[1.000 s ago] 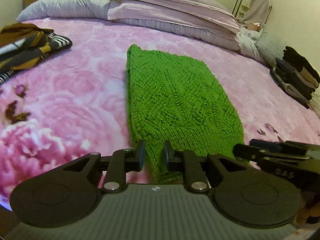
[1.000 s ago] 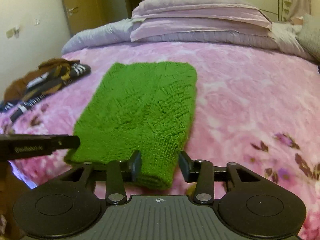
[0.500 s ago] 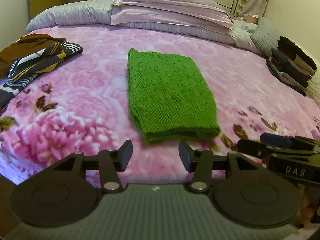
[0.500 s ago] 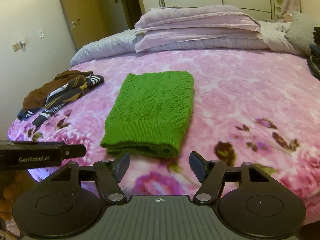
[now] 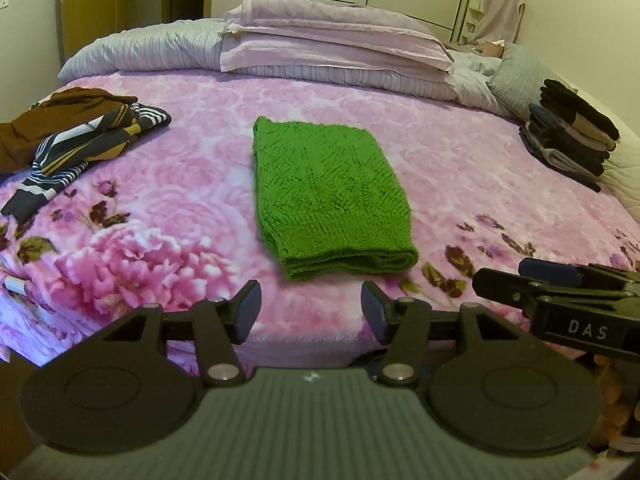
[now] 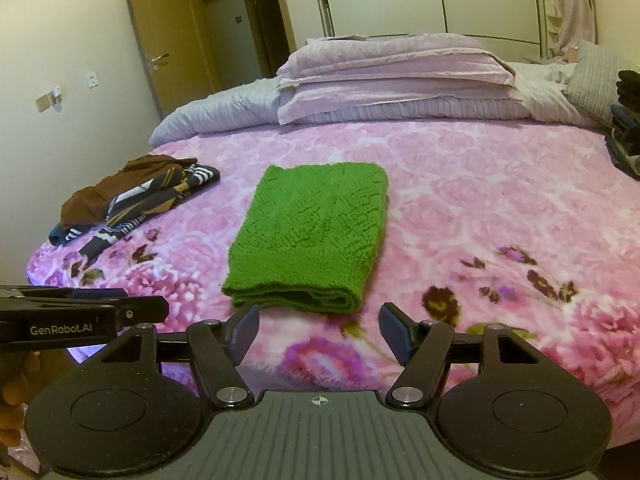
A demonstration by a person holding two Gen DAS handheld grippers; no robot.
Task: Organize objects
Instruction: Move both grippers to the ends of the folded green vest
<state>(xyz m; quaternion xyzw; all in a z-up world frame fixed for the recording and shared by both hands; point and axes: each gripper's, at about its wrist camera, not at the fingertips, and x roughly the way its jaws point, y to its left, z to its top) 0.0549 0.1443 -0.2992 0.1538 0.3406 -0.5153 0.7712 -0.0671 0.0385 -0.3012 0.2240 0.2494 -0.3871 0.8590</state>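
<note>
A folded green knitted garment (image 5: 328, 196) lies flat in the middle of the pink floral bedspread (image 5: 160, 208); it also shows in the right wrist view (image 6: 312, 236). My left gripper (image 5: 311, 312) is open and empty, held back a little short of the garment's near folded edge. My right gripper (image 6: 319, 330) is open and empty too, just short of the same edge. Each gripper shows at the side of the other's view.
A loose heap of brown and striped clothes (image 5: 76, 136) lies at the bed's left side. A stack of folded dark clothes (image 5: 572, 136) sits at the right edge. Pillows and a folded quilt (image 5: 336, 48) lie at the head. The bed's near edge is just below the grippers.
Both grippers let go of the green garment's near edge, opened wide and drew back from it. The garment stays folded on the bed.
</note>
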